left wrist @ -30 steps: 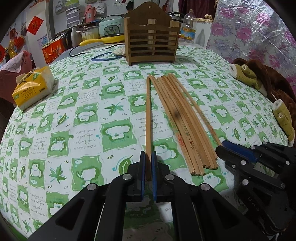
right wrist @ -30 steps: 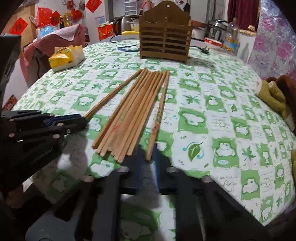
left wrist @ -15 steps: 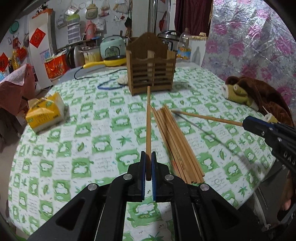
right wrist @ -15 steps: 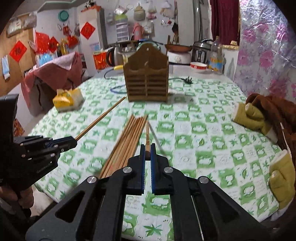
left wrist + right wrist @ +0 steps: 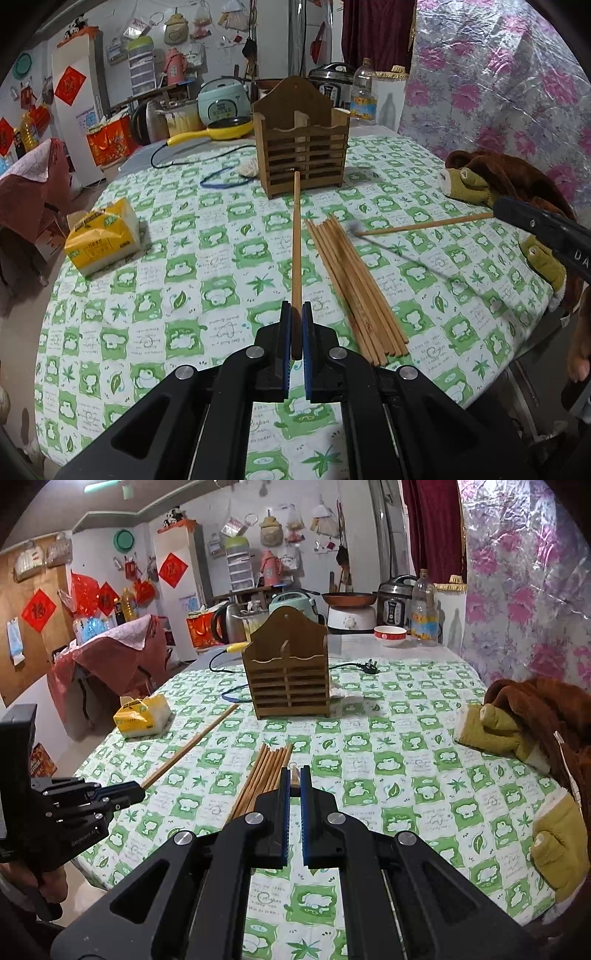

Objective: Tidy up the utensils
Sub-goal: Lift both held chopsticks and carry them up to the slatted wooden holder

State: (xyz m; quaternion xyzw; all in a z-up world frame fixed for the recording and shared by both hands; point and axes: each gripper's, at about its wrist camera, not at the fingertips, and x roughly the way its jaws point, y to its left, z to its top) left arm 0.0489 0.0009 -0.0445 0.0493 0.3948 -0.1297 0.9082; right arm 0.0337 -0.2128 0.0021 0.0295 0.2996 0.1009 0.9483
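The left claw (image 5: 295, 328) is clamped on one chopstick (image 5: 296, 236) whose tip points at the wooden holder (image 5: 303, 147); the loose chopsticks (image 5: 354, 288) lie on the table (image 5: 184, 266) before that holder. In the right view, the right claw (image 5: 294, 794) pinches another chopstick (image 5: 294, 775) before the holder.

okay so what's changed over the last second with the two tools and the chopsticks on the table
Both tools rose off the table, each carrying one chopstick. The left tool lifted its chopstick clear of the cloth; the right tool did the same with its chopstick, pulled from the edge of the pile. Both were shut on them throughout. The remaining chopsticks, wooden holder and tissue pack stayed put.
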